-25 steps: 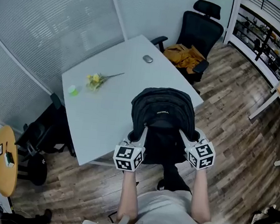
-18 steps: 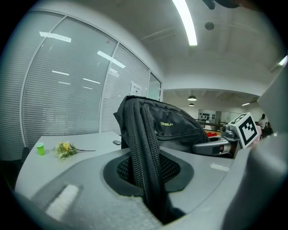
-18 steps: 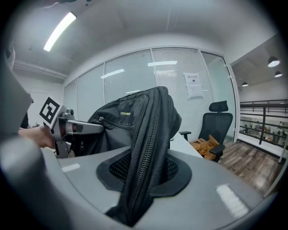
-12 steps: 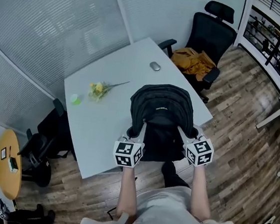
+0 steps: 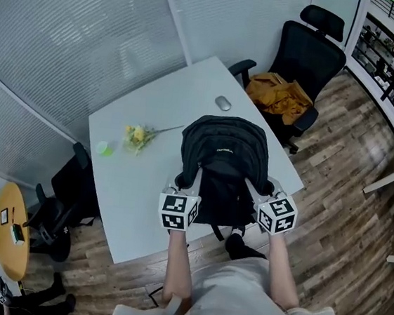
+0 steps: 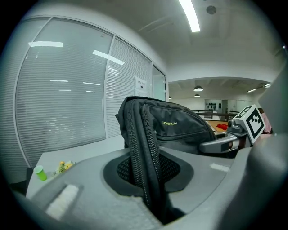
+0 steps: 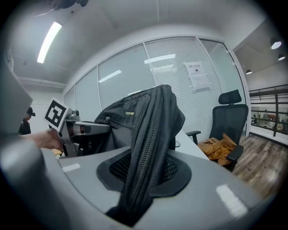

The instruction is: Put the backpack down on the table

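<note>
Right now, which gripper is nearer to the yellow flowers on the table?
Left. The left gripper grips the backpack on the side facing the flowers; the right gripper grips its opposite side, farther away.

The backpack (image 5: 223,155) hides its own bottom, so contact with the table (image 5: 131,188) is unclear.

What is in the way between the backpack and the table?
Nothing visible. The table around the backpack is bare; the flowers and green cup lie well to its left, the mouse just beyond it.
</note>
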Tool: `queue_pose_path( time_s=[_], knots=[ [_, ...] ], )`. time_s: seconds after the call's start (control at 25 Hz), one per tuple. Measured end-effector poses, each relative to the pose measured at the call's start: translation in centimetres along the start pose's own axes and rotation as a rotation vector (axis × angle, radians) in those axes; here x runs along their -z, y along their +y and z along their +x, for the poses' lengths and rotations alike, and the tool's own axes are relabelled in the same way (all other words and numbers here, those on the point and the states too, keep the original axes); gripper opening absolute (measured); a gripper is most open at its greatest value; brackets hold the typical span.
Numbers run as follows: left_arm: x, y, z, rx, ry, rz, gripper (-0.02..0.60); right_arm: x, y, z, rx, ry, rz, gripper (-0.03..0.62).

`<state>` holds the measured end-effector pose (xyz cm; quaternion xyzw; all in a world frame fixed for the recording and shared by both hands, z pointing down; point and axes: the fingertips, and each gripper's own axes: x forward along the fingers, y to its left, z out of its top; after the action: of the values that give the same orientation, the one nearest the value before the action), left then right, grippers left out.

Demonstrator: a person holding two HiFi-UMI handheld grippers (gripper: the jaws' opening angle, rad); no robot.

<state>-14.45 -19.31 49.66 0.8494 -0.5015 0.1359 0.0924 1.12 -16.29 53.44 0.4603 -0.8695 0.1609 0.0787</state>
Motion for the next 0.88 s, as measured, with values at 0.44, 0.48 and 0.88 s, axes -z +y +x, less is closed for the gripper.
queue_pose_path(
  time_s=[0.44, 0.48, 0.88],
  knots=[
    [1.3, 3.7, 5.6, -0.060, 0.093, 0.055, 0.064, 1.9, -2.7, 6.1, 0.047, 0.022, 0.101, 0.094],
    [1.3, 3.8, 6.2, -0.062, 0.101, 0.073, 0.064, 2.1, -3.1, 6.5, 0.052, 0.018, 0.115, 0.094],
    [2.1, 6.6, 10.5, -0.081, 0.181, 0.169, 0.067, 3.6, -4.5, 10.4, 0.042, 0.040, 0.213, 0.095]
  ],
)
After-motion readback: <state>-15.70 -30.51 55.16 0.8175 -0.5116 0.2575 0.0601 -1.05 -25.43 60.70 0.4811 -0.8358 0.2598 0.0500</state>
